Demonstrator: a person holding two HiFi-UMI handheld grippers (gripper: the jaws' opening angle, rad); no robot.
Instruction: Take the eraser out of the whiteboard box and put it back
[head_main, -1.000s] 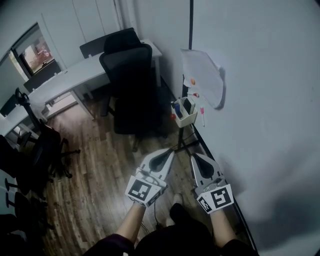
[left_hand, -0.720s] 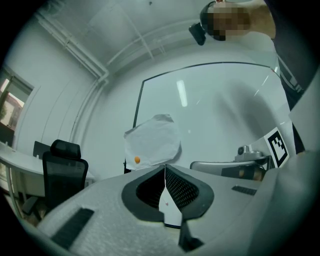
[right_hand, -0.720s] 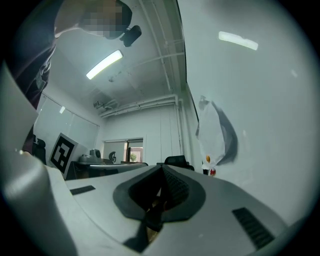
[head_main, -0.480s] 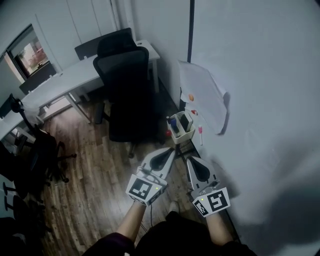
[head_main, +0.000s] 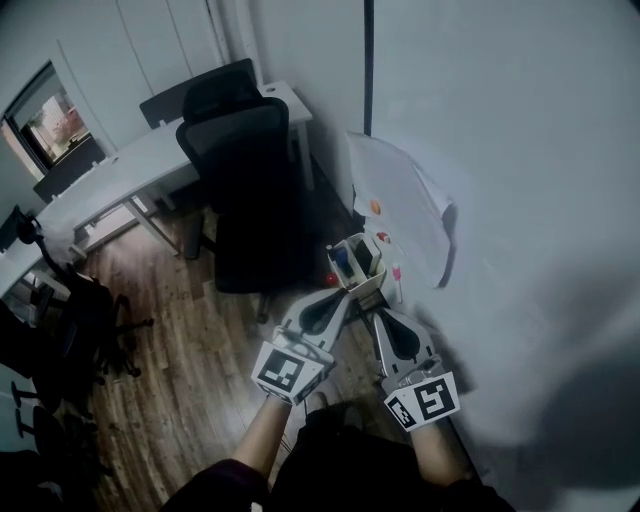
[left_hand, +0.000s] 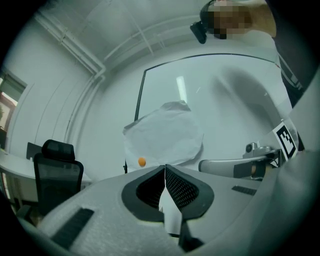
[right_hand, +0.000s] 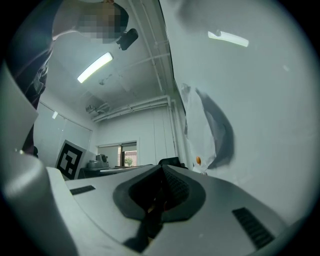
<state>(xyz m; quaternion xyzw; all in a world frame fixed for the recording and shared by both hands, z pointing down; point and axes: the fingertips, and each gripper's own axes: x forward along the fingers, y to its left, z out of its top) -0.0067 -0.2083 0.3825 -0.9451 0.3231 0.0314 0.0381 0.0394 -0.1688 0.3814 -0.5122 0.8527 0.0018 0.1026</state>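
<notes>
A white whiteboard box hangs low on the whiteboard. A dark eraser and a blue marker stand in it. My left gripper is shut and empty, its tip just below the box's near left corner. Beside it my right gripper is also shut with nothing in it, a little short of the box. In the left gripper view the left gripper's jaws meet and the right gripper shows at the right. The right gripper view shows that gripper's jaws closed together.
A white paper sheet with an orange magnet is stuck to the board above the box. A black office chair and a white desk stand on the wood floor to the left. A pink marker sits right of the box.
Both grippers have moved forward along the whiteboard and now lie much closer to the box. Their jaws have stayed shut.
</notes>
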